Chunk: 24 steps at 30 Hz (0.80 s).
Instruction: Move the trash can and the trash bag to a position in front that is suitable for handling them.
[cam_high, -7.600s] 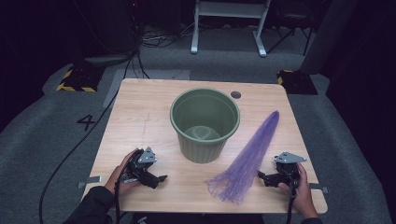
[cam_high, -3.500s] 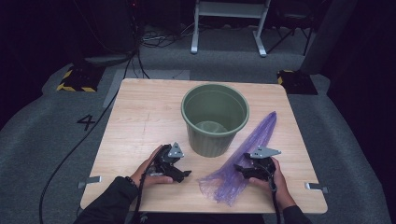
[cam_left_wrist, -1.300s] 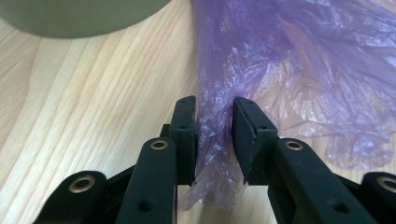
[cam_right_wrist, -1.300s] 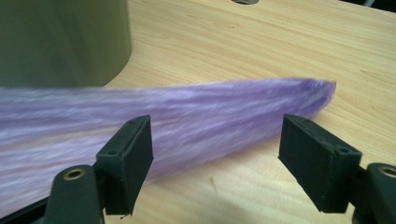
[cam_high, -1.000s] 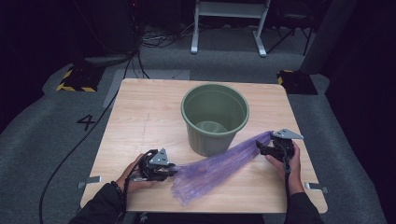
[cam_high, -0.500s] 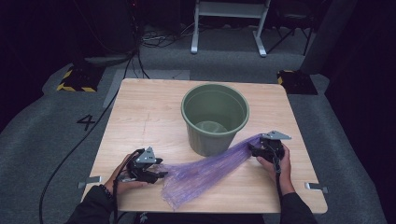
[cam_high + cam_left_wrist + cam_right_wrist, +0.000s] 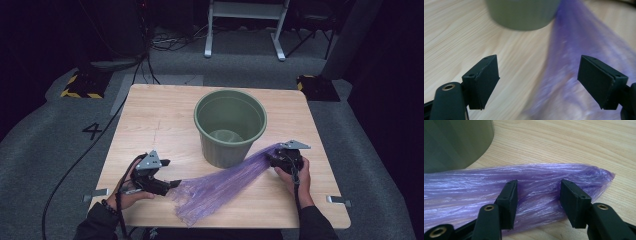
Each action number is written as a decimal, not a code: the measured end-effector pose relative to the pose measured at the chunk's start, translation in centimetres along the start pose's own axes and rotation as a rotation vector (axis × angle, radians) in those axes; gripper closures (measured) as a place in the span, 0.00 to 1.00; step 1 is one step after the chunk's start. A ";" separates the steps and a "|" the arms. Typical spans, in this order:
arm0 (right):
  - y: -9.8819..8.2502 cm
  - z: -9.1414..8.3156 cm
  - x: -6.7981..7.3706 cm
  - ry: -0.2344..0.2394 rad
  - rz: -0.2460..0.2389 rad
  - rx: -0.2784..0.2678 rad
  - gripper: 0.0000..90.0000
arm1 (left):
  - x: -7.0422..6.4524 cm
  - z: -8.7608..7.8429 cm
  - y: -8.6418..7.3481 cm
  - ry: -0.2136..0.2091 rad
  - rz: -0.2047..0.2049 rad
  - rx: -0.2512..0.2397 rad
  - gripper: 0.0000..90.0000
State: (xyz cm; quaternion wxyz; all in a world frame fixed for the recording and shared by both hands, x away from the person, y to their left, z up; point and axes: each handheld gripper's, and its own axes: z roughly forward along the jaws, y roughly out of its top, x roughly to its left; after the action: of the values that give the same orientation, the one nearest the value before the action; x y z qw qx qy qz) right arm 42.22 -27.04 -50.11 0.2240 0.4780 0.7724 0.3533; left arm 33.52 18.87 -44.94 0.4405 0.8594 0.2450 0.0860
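A long purple plastic bag lies flat on the wooden table, running from lower left to the right, in front of a green bucket. My left gripper is open at the bag's wide end. In the left gripper view the jaws stand far apart, with the blurred bag ahead and the bucket beyond. My right gripper is at the bag's narrow end. Its jaws are partly apart and straddle the crinkled bag, with the bucket wall at upper left.
The bucket stands upright and empty near the table's middle. Bare wood lies to its left and behind it. Clamps stick out at the table's front corners. A cable trails off to the left across the grey floor.
The left gripper drew back to the left, and the bag's wide end spread out further left. The right gripper came slightly left and nearer along the narrow end.
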 end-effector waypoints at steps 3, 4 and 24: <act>0.0 0.0 0.0 0.001 0.003 -0.001 0.54 | -1.7 1.4 0.9 -0.010 0.069 0.023 0.18; 0.0 0.0 0.0 0.001 0.005 -0.001 0.54 | -2.1 1.9 1.2 -0.016 0.081 0.021 0.18; -0.1 -0.3 -0.5 0.016 0.031 -0.052 0.29 | -1.9 7.4 0.3 -0.043 0.150 0.235 0.23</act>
State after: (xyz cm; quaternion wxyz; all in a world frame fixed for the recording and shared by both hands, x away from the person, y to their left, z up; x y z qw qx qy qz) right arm 42.22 -27.64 -50.01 0.2247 0.4809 0.7574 0.3803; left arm 34.69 12.48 -49.01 0.3342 0.9226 0.1790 0.0711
